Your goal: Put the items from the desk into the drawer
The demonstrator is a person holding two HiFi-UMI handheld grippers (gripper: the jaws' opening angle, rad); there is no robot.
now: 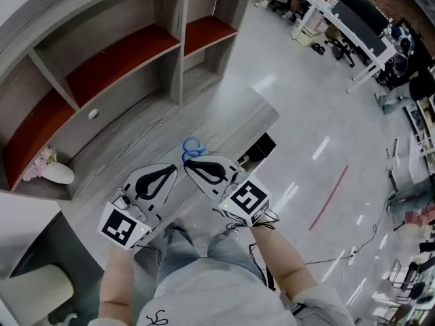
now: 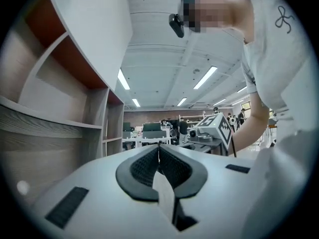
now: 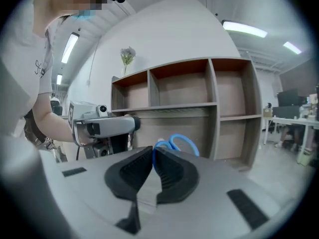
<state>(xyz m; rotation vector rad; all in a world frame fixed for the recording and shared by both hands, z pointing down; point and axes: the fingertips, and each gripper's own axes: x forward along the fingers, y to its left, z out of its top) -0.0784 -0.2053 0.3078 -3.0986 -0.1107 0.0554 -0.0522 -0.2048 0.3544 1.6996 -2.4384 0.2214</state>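
Right now my right gripper [image 1: 187, 160] has its jaws pressed together on the scissors [image 1: 192, 145]. They are held over the near edge of the desk [image 1: 170, 124], roughly in the middle of its length. Only the two blue handle loops show, sticking out just past the jaw tips. The blades are hidden between the pads, so I cannot tell how much of them is caught. The scissors' long axis runs in line with the jaws, and the handles point away from me toward the shelf [image 1: 122, 60] at the far side. In the right gripper view, the loops [image 3: 179, 142] rise just beyond the closed tips [image 3: 152, 151], side by side against the shelf's lower board.

My left gripper [image 1: 175, 169] is just to the left, its tips close to the right one's but apart from the scissors. Its jaws [image 2: 159, 147] are fully closed with nothing between them. A white vase [image 1: 58, 174] with pale flowers sits at the far left of the desk, well away from both grippers.
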